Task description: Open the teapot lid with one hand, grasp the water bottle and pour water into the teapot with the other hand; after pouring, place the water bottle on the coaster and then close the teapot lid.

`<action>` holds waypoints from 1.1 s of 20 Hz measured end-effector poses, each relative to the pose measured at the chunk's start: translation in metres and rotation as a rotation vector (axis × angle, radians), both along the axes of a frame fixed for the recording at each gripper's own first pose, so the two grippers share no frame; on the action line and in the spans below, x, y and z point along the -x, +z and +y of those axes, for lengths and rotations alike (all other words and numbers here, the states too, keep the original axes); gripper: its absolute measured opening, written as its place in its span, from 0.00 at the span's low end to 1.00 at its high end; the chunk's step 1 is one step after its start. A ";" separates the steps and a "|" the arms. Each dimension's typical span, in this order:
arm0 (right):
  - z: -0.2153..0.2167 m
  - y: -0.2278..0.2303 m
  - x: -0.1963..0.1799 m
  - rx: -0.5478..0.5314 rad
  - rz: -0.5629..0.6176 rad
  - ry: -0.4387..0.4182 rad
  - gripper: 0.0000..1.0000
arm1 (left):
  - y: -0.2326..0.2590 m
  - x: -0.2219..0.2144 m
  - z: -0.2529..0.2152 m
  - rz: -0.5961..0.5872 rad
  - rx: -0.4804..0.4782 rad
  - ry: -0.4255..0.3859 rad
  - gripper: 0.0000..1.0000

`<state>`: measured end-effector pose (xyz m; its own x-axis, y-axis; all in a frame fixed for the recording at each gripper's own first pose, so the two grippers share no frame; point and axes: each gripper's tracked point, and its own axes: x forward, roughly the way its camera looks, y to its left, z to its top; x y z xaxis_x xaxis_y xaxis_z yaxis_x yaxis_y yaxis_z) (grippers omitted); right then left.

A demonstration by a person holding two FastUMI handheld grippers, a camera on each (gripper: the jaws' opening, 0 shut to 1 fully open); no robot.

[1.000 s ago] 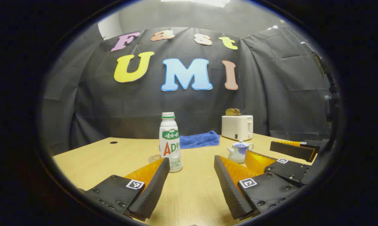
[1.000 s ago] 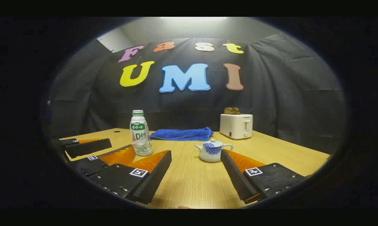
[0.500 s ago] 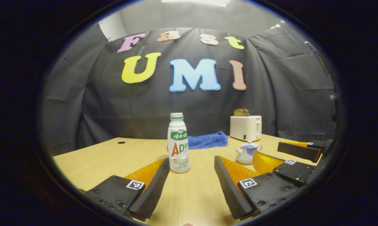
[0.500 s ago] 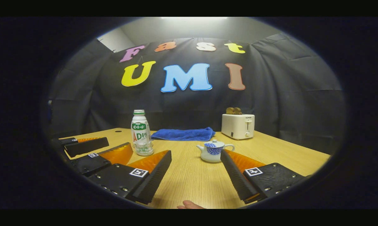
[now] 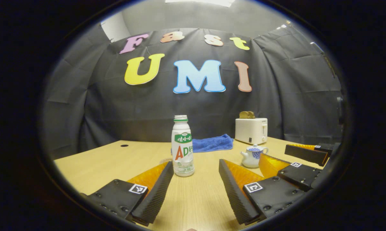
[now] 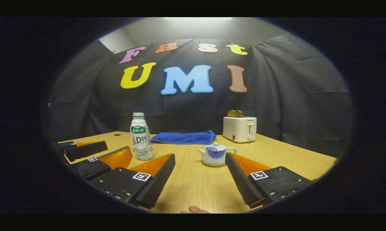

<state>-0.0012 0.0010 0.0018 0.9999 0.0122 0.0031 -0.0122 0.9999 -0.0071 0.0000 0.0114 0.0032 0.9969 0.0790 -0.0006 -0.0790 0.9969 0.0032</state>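
Observation:
A white water bottle (image 5: 182, 146) with a green and red label stands uncapped on the wooden table (image 5: 100, 163), just beyond my open left gripper (image 5: 196, 166). A sliver of the coaster (image 5: 163, 160) peeks out to the bottle's left. The small white and blue teapot (image 5: 253, 156) sits to the right with its lid on. In the right gripper view the teapot (image 6: 215, 154) stands close ahead of my open right gripper (image 6: 199, 159), near its right finger. The bottle (image 6: 139, 136) is farther left, behind the left gripper (image 6: 117, 149). Neither gripper holds anything.
A blue towel (image 6: 183, 137) lies at the back of the table. Beside it a white toaster (image 6: 239, 129) holds bread slices. The right gripper (image 5: 273, 152) sits open beside the teapot. A fingertip (image 6: 194, 210) shows at the bottom edge. A small hole (image 5: 124, 145) marks the table's far left.
The left gripper has swung slightly left, so the bottle now sits nearer the middle of its view. The right gripper's view drifted a little. Both stay open.

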 end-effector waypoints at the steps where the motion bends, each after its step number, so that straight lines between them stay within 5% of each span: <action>1: 0.001 0.001 0.000 -0.004 -0.002 0.012 0.96 | -0.001 0.000 -0.001 0.003 0.002 -0.010 0.94; 6: -0.011 0.002 -0.003 -0.096 0.002 -0.004 0.96 | 0.001 -0.003 0.003 -0.003 0.002 0.010 1.00; 7: -0.016 0.001 -0.008 -0.084 0.008 -0.012 0.96 | -0.001 -0.003 0.002 -0.003 0.002 0.008 0.94; 8: -0.020 0.002 -0.014 -0.069 0.012 -0.017 0.96 | 0.000 -0.004 0.001 -0.005 0.005 0.004 1.00; 9: -0.023 0.006 -0.019 -0.059 0.015 -0.020 0.96 | 0.002 -0.005 0.001 -0.008 0.012 0.003 0.88; 22: -0.036 0.008 -0.108 -0.018 0.101 -0.028 0.96 | 0.028 -0.082 0.032 0.011 0.072 0.005 0.94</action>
